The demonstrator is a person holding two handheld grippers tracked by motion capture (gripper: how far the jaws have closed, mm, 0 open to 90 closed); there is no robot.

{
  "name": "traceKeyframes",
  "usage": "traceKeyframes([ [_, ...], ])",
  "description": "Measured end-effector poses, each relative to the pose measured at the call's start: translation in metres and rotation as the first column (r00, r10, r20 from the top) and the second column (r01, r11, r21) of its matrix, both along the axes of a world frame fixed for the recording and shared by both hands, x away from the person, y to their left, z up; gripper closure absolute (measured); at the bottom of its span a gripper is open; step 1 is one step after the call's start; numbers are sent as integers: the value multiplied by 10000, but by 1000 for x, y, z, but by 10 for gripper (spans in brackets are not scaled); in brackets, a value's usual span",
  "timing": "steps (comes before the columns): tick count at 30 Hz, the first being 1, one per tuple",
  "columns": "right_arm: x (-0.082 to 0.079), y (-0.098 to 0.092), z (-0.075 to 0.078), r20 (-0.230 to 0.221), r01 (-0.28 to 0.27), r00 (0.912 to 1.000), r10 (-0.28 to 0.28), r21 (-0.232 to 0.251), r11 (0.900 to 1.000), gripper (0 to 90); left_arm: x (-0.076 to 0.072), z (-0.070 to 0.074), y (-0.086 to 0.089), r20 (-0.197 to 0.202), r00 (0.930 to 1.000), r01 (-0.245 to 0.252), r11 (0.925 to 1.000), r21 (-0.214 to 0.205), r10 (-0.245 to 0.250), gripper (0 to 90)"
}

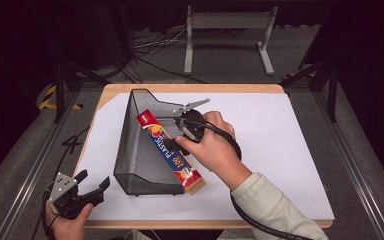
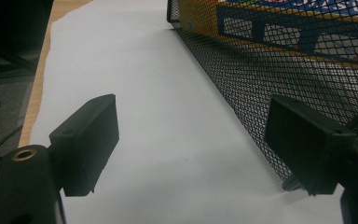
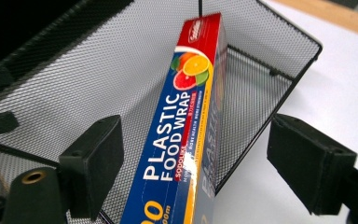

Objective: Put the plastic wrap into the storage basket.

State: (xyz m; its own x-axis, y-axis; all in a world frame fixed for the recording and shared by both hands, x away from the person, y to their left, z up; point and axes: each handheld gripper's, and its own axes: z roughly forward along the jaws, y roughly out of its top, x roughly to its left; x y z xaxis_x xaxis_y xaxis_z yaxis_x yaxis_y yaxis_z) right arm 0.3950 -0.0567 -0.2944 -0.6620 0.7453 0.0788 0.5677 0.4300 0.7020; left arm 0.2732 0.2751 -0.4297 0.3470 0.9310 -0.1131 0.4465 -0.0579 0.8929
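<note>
A long box of plastic food wrap (image 1: 170, 152), red and blue with a fruit picture, leans in a black wire-mesh basket (image 1: 135, 150), its near end poking out over the basket's low front rim. My right gripper (image 1: 180, 137) hovers over the box's upper half. In the right gripper view the box (image 3: 182, 140) runs up between the jaws, and both pads stand apart from it, so this gripper (image 3: 198, 163) is open. My left gripper (image 1: 94, 180) rests open at the table's near left corner, empty, and its view (image 2: 191, 140) shows the basket's mesh side (image 2: 284, 79) just to the right.
A white sheet (image 1: 280, 150) covers the wooden table, with bare room right of the basket. On the floor beyond the table stand a grey metal frame (image 1: 227, 30) and loose cables. Dark stands flank the table on both sides.
</note>
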Motion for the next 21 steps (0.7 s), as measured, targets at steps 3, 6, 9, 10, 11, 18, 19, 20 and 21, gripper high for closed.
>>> traceKeyframes([
  [3, -3, -8, 3, 252, -258, 9994, 253, 212, 9994, 182, 0, 0, 0, 17, 10000, -16, 10000, 21, 16, 186],
  [6, -7, -14, 5, 513, -433, 9978, 410, 456, 9980, 182, 0, 0, -1, 8, 10000, -20, 10000, 26, 20, 186],
  [9, -9, -22, 7, 949, -702, 9934, 642, 618, 9956, 173, 0, 0, 0, -1, 10000, -22, 10000, 39, 22, 186],
  [10, -10, -23, 7, 1048, -800, 9918, 731, 631, 9948, 166, 0, 0, 0, -7, 10000, -27, 10000, 39, 27, 186],
  [11, -10, -26, 6, 1262, -918, 9886, 826, 690, 9934, 164, 0, 0, 0, -2, 10000, -38, 10000, 37, 38, 186],
  [18, -13, -44, 4, 1751, -1045, 9807, 870, 928, 9902, 163, -1, 0, 1, 9, 10000, -31, 10000, 30, 31, 186],
  [19, -13, -48, 4, 1831, -1015, 9796, 829, 947, 9903, 161, -1, 0, 1, 9, 10000, -29, 10000, 35, 29, 186],
  [20, -13, -52, 3, 1858, -998, 9793, 806, 966, 9903, 158, -1, 0, 1, -2, 10000, -51, 10000, 22, 51, 186],
  [21, -12, -56, 3, 1858, -957, 9796, 768, 954, 9908, 158, 0, 0, 1, -24, 10000, -47, 10000, 29, 47, 186],
])
